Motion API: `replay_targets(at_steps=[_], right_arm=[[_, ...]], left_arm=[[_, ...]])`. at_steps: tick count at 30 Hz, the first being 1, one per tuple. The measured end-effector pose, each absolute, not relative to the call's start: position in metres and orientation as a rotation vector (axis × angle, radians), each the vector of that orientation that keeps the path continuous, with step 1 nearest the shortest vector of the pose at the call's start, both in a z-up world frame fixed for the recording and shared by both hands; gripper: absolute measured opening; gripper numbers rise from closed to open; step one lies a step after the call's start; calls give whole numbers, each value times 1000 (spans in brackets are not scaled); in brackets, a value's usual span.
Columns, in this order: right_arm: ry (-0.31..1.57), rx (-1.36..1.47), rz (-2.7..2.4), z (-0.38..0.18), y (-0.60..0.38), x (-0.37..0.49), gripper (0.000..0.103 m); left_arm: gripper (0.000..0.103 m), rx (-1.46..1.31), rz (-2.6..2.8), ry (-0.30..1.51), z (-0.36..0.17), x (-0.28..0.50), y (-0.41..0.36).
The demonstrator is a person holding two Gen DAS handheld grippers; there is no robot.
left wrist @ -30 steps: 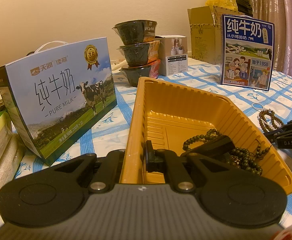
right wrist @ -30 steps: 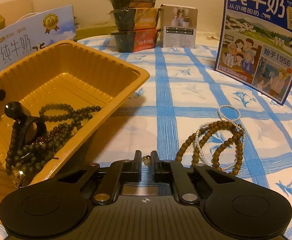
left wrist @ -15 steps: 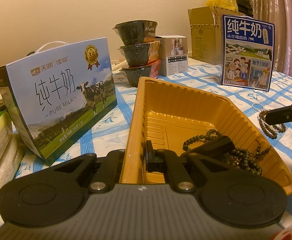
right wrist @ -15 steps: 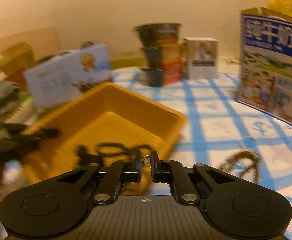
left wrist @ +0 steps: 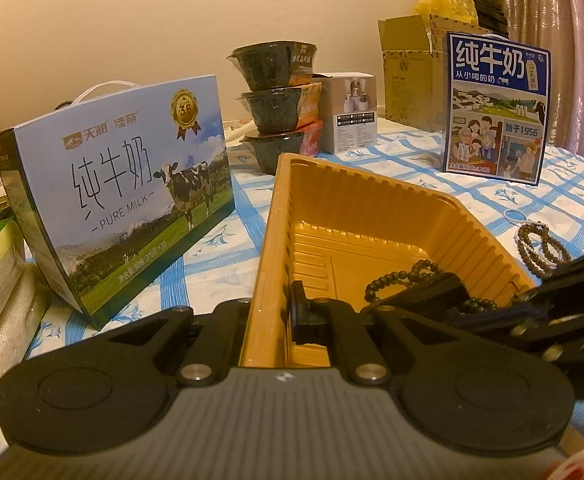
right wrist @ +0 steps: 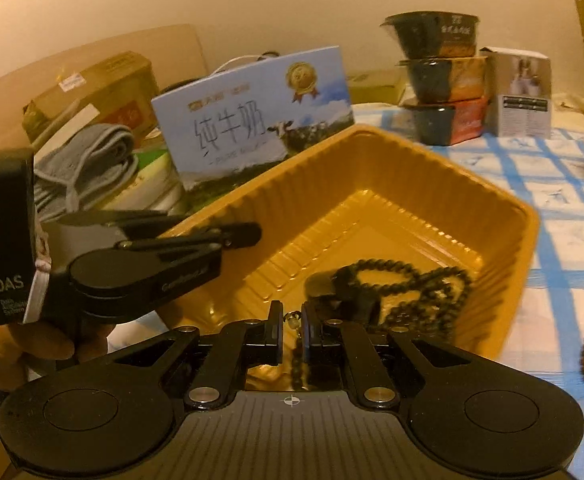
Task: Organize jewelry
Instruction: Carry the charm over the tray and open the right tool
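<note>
My left gripper [left wrist: 272,312] is shut on the near wall of the orange-yellow tray [left wrist: 372,178]; in the right wrist view the left gripper [right wrist: 248,234] clamps the tray's [right wrist: 524,216] left rim. My right gripper [right wrist: 292,320] is shut on a bead strand [right wrist: 297,360], a pale bead pinched between the fingers and dark beads hanging below, above the tray's near edge. Dark bead bracelets [right wrist: 412,280] and a black clip-like piece [right wrist: 332,292] lie in the tray. In the left wrist view the right gripper [left wrist: 532,298] reaches in from the right.
Brown and pearl bracelets [left wrist: 540,244] lie on the blue-checked cloth right of the tray. A light-blue milk carton [left wrist: 124,204] stands left of it and a dark-blue one [left wrist: 496,108] far right. Stacked black bowls [left wrist: 276,108] and a white box [left wrist: 352,112] stand behind.
My right gripper swung left and rose from beside the bracelets on the cloth to above the tray, keeping the bead strand. The left gripper and tray stayed still.
</note>
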State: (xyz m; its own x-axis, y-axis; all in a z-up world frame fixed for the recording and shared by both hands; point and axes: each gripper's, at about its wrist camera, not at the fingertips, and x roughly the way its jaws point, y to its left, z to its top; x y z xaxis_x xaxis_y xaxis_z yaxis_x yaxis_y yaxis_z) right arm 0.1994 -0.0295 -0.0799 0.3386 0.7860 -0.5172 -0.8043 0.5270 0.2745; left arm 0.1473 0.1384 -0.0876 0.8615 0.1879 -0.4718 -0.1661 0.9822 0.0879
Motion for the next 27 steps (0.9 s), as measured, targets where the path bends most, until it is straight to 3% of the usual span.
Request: replay_targets(at_steps=[4, 9, 27], right_arm=[[665, -6, 1027, -81, -29, 200, 12], [637, 42, 996, -74, -47, 201, 36], [657, 128, 745, -73, -138, 203, 38]], left_arm=[[6, 42, 186, 500, -88, 147, 138], [6, 39, 188, 501, -88, 147, 139], [6, 47, 189, 502, -89, 146, 138]])
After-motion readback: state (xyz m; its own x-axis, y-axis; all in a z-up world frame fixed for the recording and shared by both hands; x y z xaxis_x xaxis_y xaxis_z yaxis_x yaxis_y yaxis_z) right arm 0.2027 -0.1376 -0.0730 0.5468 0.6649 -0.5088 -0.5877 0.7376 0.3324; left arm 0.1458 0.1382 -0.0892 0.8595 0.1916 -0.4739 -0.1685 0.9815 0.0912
